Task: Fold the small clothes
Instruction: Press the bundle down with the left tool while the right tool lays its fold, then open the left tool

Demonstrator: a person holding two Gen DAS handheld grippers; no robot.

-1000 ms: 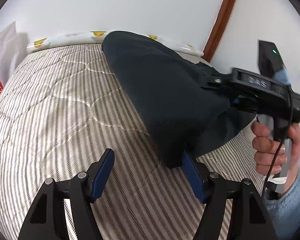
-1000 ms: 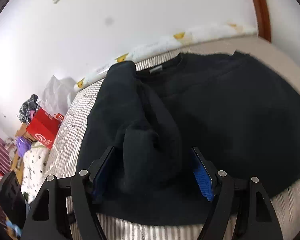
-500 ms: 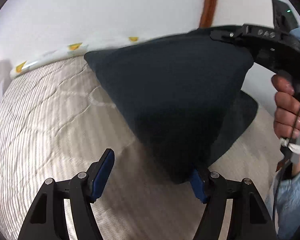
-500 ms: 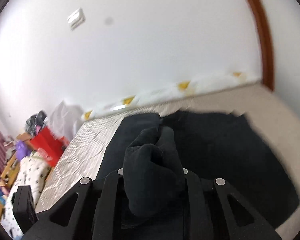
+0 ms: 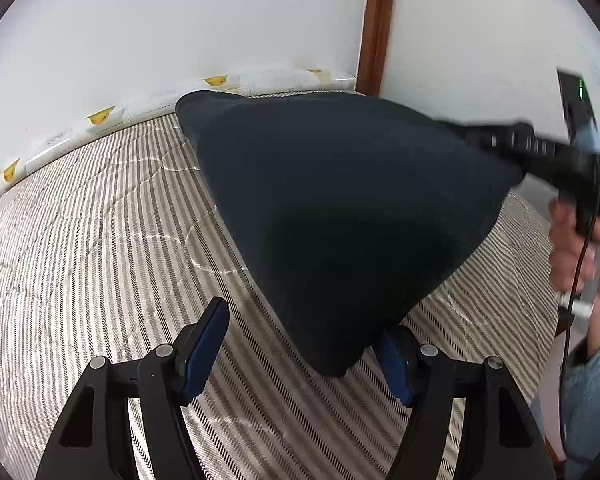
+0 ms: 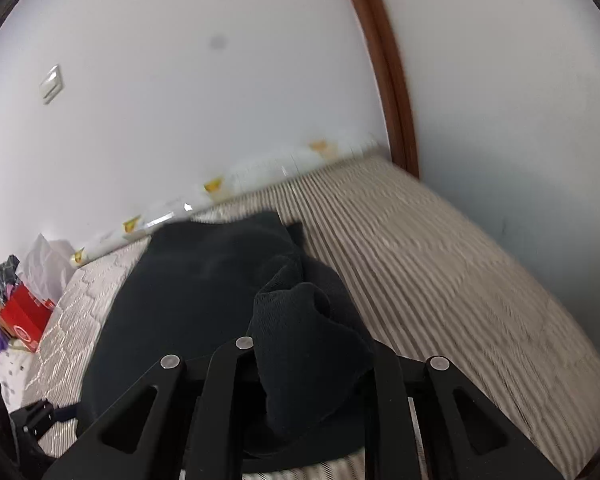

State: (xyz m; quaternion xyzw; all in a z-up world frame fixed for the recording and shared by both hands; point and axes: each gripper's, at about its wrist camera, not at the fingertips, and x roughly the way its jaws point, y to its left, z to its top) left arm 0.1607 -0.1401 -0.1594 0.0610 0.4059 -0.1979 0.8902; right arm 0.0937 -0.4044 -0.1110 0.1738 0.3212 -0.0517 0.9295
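A dark navy sweater (image 5: 340,208) lies partly on a striped mattress (image 5: 80,240) and is lifted at its right side into a tent shape. My right gripper (image 6: 308,364) is shut on a bunched fold of the sweater (image 6: 308,336) and holds it up; it shows in the left wrist view (image 5: 540,152) at the right, held by a hand. My left gripper (image 5: 300,344) is open low over the mattress. The sweater's lower corner hangs between its fingers, against the right finger (image 5: 392,356).
A white wall and a brown door frame (image 5: 374,24) stand behind the bed. A white pillow with yellow prints (image 5: 100,116) lies along the wall. A red box (image 6: 24,320) and bags sit beyond the mattress's left end.
My right gripper closed on the sweater fold, lifted it and swung it to the right, pulling the cloth up off the mattress. My left gripper stayed open and low.
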